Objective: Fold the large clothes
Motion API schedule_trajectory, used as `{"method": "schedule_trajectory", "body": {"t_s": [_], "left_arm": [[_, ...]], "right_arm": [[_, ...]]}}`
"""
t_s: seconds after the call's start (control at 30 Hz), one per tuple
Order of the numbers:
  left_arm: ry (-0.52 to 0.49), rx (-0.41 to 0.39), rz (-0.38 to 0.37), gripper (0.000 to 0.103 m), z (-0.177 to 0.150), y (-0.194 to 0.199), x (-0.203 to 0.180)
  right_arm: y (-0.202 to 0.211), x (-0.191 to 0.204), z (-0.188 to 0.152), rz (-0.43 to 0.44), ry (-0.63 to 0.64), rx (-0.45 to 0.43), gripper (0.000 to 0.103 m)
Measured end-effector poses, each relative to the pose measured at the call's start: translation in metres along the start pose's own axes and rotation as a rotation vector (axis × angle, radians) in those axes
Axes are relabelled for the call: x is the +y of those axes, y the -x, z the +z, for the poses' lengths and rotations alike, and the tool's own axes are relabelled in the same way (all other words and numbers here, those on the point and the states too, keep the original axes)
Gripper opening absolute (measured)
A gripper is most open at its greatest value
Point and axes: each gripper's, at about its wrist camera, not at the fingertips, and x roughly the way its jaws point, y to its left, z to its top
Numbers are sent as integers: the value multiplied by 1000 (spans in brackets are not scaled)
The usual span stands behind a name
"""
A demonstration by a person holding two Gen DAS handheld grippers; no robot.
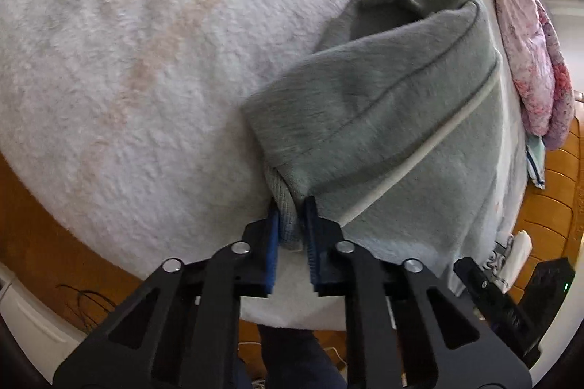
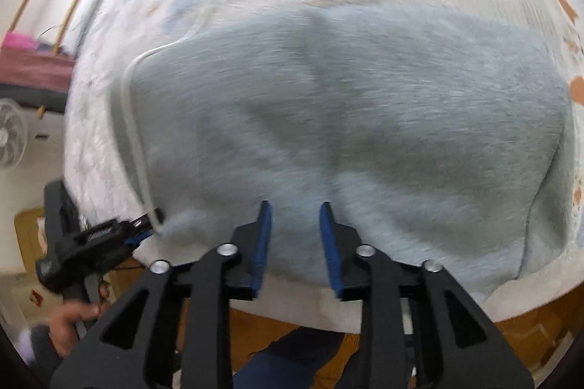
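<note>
Item: sweatshirt (image 2: pixel 365 119), grey-green fleece with a white cord (image 1: pixel 419 148) along one edge. Location: we find it spread on the bed (image 1: pixel 127 42), on a pale plush blanket, toward the near edge; one sleeve (image 1: pixel 365 86) is raised and doubled over the body.

Left gripper (image 1: pixel 292 210): clenched on the ribbed cuff (image 1: pixel 283 206), which bunches between the blue pads. In the right wrist view it sits at the garment's left corner, by the bed's near edge.

Right gripper (image 2: pixel 295 210): released, jaws apart, nothing between them, poised over the sweatshirt's near hem. That view is motion-blurred.

Handling, as we judge it: soft, limp, moderately heavy for cloth; it will sag and drag on the plush rather than slide. Not fragile. The thick layers give the pads good bite.

Where to take hold: we would favour cuffs, hem and seams, pinching one layer's edge and lifting clear before carrying a fold across.

Also present: pink quilt (image 1: pixel 529 60) at the bed's far side; wooden floor (image 1: pixel 547 206).
</note>
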Motion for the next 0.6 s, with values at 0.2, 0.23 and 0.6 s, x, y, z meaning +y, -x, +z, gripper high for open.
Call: {"method": "schedule_trajectory", "body": {"t_s": [0.2,0.23,0.6], "left_arm": [[-8,-33,-176,8,2,44,-16],[-33,-32,-192,8,1,51,-24],[-73,-11,-258,7,0,59,-48]], "right_arm": [[7,61,-27,55,286,-125,59],[7,74,-32,65,333,-152,65],[-53,149,-50,-14,703,-197,67]]}}
